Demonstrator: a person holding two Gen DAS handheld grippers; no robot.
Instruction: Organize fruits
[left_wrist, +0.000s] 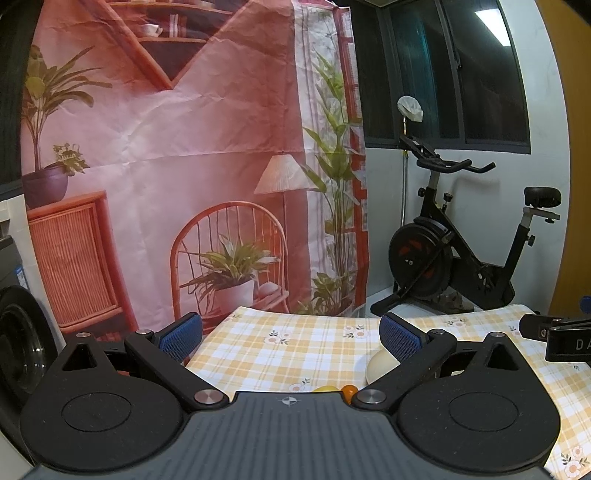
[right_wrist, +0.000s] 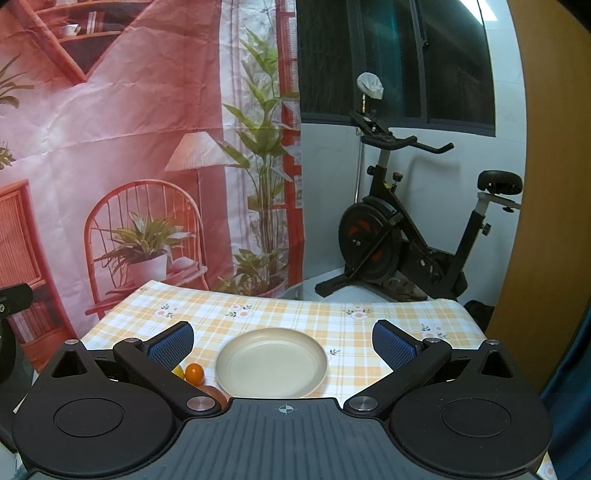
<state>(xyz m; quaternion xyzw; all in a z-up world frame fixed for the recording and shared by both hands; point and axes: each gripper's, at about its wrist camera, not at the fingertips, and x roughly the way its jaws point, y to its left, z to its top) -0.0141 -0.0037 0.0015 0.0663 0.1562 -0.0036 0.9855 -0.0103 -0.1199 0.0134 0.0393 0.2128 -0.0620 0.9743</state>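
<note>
Fruits cluster at nine o'clock of the empty plate (right_wrist: 271, 363) (orange fruit (right_wrist: 194, 373) nearest it). Your left gripper (left_wrist: 291, 338) and right gripper (right_wrist: 282, 341) both stand spread wide, holding nothing; approach carelessly and you could nudge round fruit rolling off the surface (right_wrist: 332, 314).

Table (right_wrist: 388, 314): covered by a yellow checked cloth (right_wrist: 288, 314) with flower print. On it: one cream plate (right_wrist: 271, 363), empty; just beside it, an orange fruit (right_wrist: 194, 373), a yellow fruit (right_wrist: 178, 372), a brown fruit (right_wrist: 214, 393).
</note>
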